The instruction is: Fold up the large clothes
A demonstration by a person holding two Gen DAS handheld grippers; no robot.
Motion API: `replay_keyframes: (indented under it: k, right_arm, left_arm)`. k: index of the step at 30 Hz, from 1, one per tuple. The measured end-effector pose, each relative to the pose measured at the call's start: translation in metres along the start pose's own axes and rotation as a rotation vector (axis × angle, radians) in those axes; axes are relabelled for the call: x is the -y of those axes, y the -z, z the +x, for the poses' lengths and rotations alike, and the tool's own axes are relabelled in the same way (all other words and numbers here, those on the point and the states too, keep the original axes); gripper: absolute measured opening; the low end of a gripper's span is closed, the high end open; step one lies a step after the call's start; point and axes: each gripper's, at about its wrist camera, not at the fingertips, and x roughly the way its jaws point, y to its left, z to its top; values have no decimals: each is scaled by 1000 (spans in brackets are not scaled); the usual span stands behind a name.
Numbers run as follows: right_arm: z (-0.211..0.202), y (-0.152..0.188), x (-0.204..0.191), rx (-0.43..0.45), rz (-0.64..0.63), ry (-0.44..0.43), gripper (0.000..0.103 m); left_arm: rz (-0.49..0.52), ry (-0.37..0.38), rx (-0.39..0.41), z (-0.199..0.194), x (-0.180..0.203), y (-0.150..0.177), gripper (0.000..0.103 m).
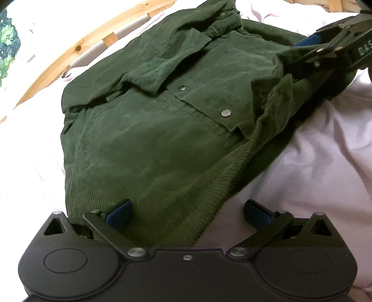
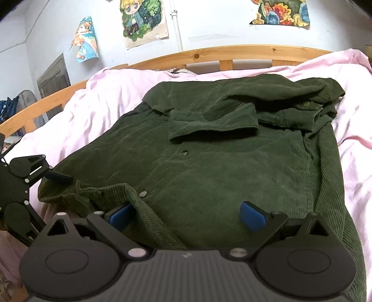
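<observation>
Mostly bed (image 2: 97,109) with pink sheet serves as folding surface. Green corduroy shirt (image 2: 232,167) lies flat on it, sleeves folded in, hem near both tools. Left tongs (image 1: 188,215) wide open, holding nothing, at hem corner. Right tongs (image 2: 188,216) wide open, straddling raised hem fold, probably ready to pinch.

We count 1 dark green corduroy shirt (image 2: 232,167), spread on 1 pale pink bedsheet (image 2: 97,111). On its front we see 2 round metal snap buttons (image 1: 227,113) in the left wrist view, and 1 more small button sits near the collar. There are 2 black two-finger grippers with blue pads: the left gripper (image 1: 188,211) and the right gripper (image 2: 188,216). Behind the bed runs 1 curved pale wooden rail (image 2: 232,52), and 3 colourful cartoon posters (image 2: 143,21) hang on the wall.
</observation>
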Motion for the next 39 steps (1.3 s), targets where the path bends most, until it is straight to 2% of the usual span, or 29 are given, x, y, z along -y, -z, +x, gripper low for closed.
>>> replay_keyframes:
  k: [3, 5, 7, 8, 9, 10, 13, 18, 21, 25, 29, 31, 34, 36, 37, 39]
  right_arm:
    - [1, 0, -1, 8, 4, 2, 99]
    - [-1, 1, -1, 14, 9, 4, 99]
    - [-2, 1, -1, 20, 15, 5, 99]
    - [-3, 2, -1, 23, 17, 5, 99]
    - [-3, 2, -1, 26, 18, 8, 100]
    - [-4, 2, -1, 30, 17, 12, 100]
    - [-7, 2, -3, 41, 8, 9, 102]
    - [-21, 0, -6, 95, -35, -17, 103]
    - [-28, -1, -13, 134, -71, -61, 103]
    - [-35, 4, -39, 182, -227, -75, 103]
    - [-20, 20, -74, 108, -450, 16, 102]
    - [-9, 28, -85, 62, -541, 78, 99]
    - [2, 33, -91, 43, -607, 191, 83]
    - [6, 32, -87, 35, -588, 226, 59]
    - [9, 30, -82, 31, -567, 237, 51]
    - [8, 24, -75, 34, -503, 200, 26]
  left_arm:
    - [-13, -31, 0, 6, -1, -3, 103]
    - [-36, -64, 22, 5, -2, -5, 95]
    - [-36, -113, 81, -2, -2, -5, 73]
    - [-18, -125, 105, -6, 0, -4, 69]
    - [3, -129, 131, -9, 2, -2, 58]
    - [26, -126, 160, -13, 5, -1, 41]
    - [71, -127, 227, -23, 11, -2, 23]
    - [-4, -50, 219, -27, -8, -25, 15]
    - [-55, 8, 173, -21, -24, -43, 12]
    - [-173, 96, 108, -8, -48, -66, 12]
    - [-215, 120, 81, -1, -59, -79, 12]
    - [-214, 121, 82, -1, -60, -79, 12]
    - [-211, 126, 87, -4, -59, -74, 12]
    - [-213, 131, 95, -6, -59, -67, 13]
    - [-219, 136, 96, -7, -59, -64, 14]
    - [-219, 129, 103, -9, -57, -57, 18]
